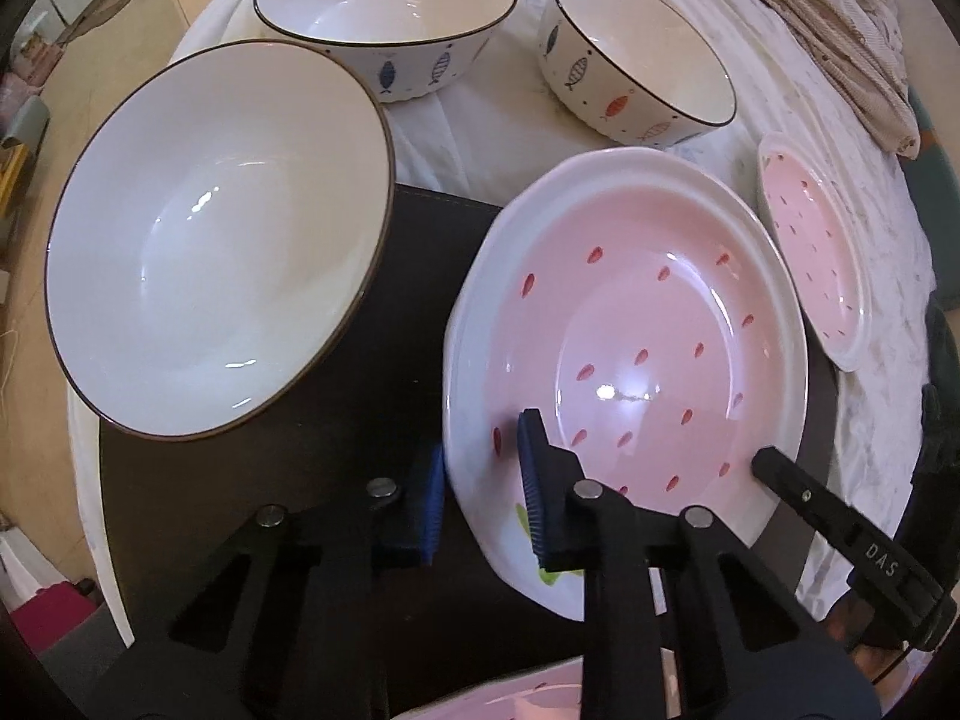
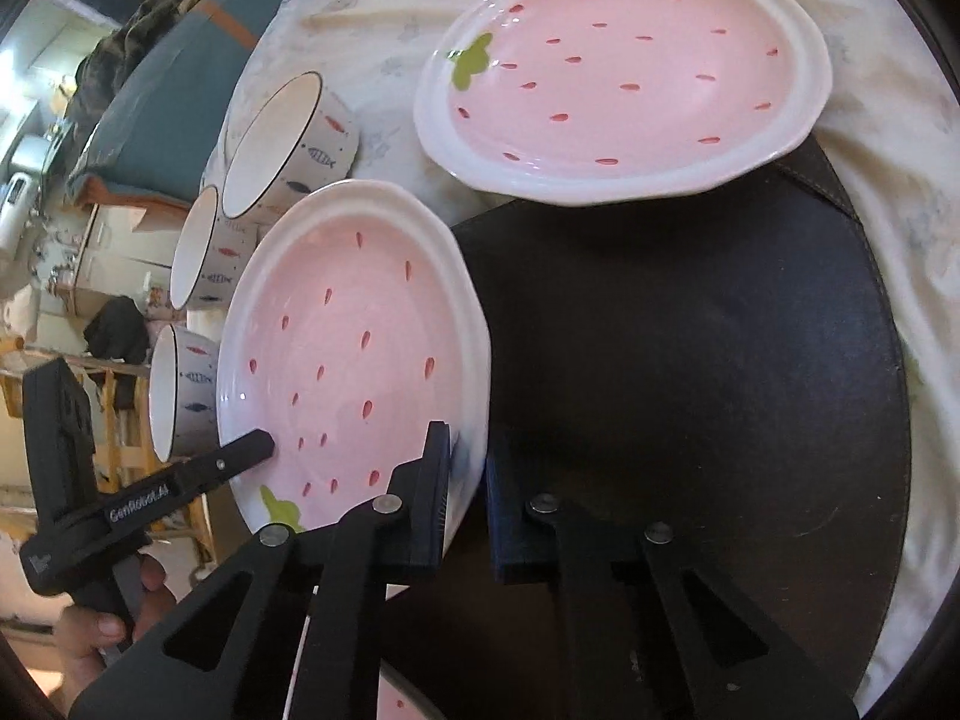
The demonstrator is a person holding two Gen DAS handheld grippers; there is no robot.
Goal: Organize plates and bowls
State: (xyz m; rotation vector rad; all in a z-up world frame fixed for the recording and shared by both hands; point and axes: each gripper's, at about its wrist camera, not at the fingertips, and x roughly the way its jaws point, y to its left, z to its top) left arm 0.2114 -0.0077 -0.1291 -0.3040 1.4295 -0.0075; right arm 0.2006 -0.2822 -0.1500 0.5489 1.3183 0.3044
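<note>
Pink and white, that's the strawberry plate point(image 1: 630, 360), and both grippers are on it! Left gripper point(image 1: 480, 498) is clamped on the near-left rim, one blue ribbed pad on top inside the plate, the other tucked under the edge. Right gripper point(image 2: 465, 504) is pinching the opposite rim the same way, one pad over the white lip, one below it; from the left wrist view its black finger point(image 1: 780, 474) pokes in over the far edge. The plate sits on a round dark mat point(image 2: 690, 360) laid over a white cloth point(image 2: 888, 150). Just beyond it, partly on the mat, a second strawberry plate point(image 2: 630, 72). Left of the held plate, a big white bowl point(image 1: 216, 240) with a dark rim, tilted. Further back on the cloth, two fish-patterned bowls point(image 1: 390, 6), point(image 1: 636, 54). A hand point(image 2: 102, 624) grips the left tool's handle.
</note>
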